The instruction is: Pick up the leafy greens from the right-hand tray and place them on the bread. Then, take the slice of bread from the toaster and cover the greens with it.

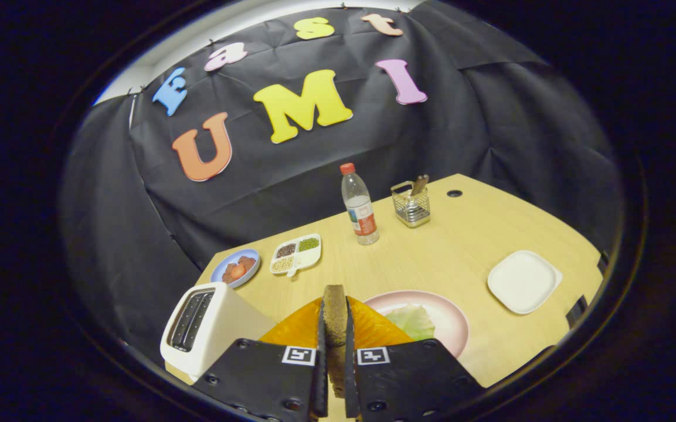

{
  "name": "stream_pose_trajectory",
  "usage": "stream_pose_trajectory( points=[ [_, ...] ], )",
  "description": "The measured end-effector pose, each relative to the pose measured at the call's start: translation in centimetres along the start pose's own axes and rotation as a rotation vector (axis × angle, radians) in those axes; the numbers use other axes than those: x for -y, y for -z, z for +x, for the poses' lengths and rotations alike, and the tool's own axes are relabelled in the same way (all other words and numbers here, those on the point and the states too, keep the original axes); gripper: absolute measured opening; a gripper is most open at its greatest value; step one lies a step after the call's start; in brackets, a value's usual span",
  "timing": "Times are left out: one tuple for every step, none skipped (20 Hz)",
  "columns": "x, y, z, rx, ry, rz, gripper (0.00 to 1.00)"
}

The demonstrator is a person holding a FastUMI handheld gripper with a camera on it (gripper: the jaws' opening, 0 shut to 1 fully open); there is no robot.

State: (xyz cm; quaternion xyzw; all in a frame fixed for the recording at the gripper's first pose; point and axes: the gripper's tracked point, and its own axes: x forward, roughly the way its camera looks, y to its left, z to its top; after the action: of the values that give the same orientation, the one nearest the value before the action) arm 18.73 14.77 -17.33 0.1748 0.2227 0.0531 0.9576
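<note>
Bread slice (334, 316) clamped upright betw. tongs (334, 319), w/ greens (411, 321) on pink plate (452, 319) just ahead-right.

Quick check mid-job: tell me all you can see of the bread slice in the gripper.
The bread slice is brown with a coarse, grainy crust edge. It stands on edge, upright, and the gripper is shut on it, both fingers pressing its flat faces. It is held above the table, beside the white toaster and touching nothing else.
</note>
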Motion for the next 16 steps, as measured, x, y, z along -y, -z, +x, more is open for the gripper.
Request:
stream_pose_trajectory(
  points=[
    [0.6, 0.6, 0.6, -0.007, 0.006, 0.02, 0.11],
    [1.5, 1.3, 1.3, -0.013, 0.013, 0.035, 0.11],
    [2.5, 1.7, 1.8, -0.018, 0.031, 0.038, 0.11],
    [3.6, 2.2, 2.1, -0.021, 0.049, 0.043, 0.11],
    [4.3, 2.4, 2.4, -0.026, 0.054, 0.048, 0.11],
    [4.9, 2.6, 2.7, -0.027, 0.059, 0.048, 0.11],
    [5.7, 2.7, 3.0, -0.026, 0.067, 0.047, 0.11],
    [6.2, 2.9, 3.1, -0.024, 0.066, 0.044, 0.11],
    [6.7, 2.9, 3.1, -0.022, 0.065, 0.036, 0.11],
    [7.0, 3.1, 3.1, -0.02, 0.064, 0.027, 0.11],
    [7.3, 3.3, 3.1, -0.014, 0.057, 0.017, 0.11],
    [7.5, 3.3, 3.2, -0.01, 0.047, 0.013, 0.13],
    [8.0, 3.4, 3.3, -0.005, 0.05, 0.009, 0.15],
    [8.3, 3.5, 3.5, -0.004, 0.05, 0.004, 0.2],
    [8.7, 3.7, 3.8, -0.003, 0.056, -0.004, 0.22],
    [9.3, 3.7, 4.1, 0.0, 0.071, -0.017, 0.28]
  ],
)
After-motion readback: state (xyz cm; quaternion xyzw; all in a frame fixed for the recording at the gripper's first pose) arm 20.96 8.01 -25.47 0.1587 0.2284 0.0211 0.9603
